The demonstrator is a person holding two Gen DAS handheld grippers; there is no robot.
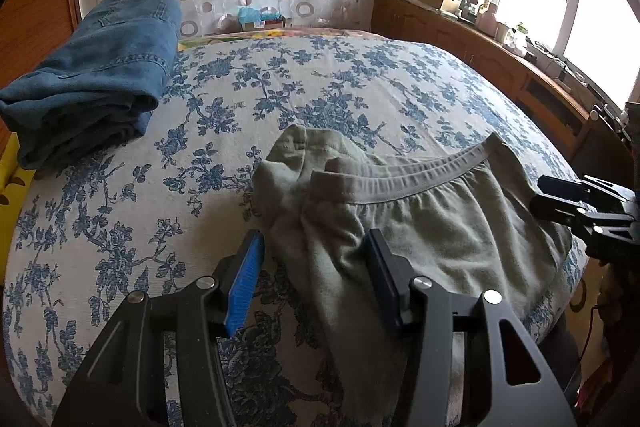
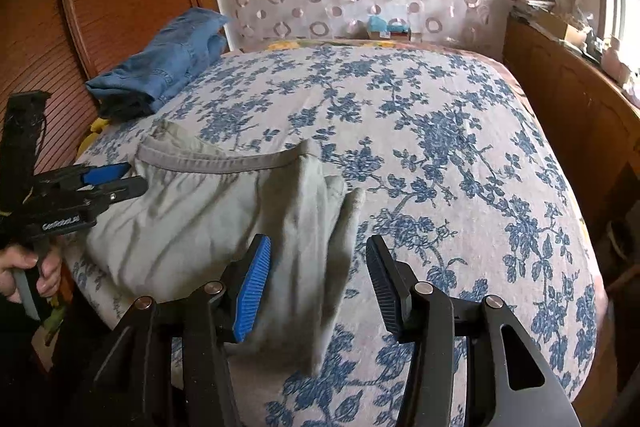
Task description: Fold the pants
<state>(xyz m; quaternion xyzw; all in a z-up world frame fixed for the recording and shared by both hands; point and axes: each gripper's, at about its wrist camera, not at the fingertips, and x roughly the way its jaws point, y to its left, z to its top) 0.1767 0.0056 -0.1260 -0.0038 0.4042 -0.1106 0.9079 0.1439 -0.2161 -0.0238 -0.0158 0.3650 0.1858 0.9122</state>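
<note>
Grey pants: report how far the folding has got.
Done: the jeans lie folded at the bed's far left corner. In hand: the grey pants lie bunched near the front edge, waistband away from the cameras, legs doubled up unevenly. The left gripper and right gripper are both open at opposite ends, holding nothing. Left: grasp, flatten and fold the pants neatly.

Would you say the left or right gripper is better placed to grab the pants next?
Left, probably: the open left gripper straddles the bunched edge of the grey-green pants; the open right gripper mostly frames bedspread.
</note>
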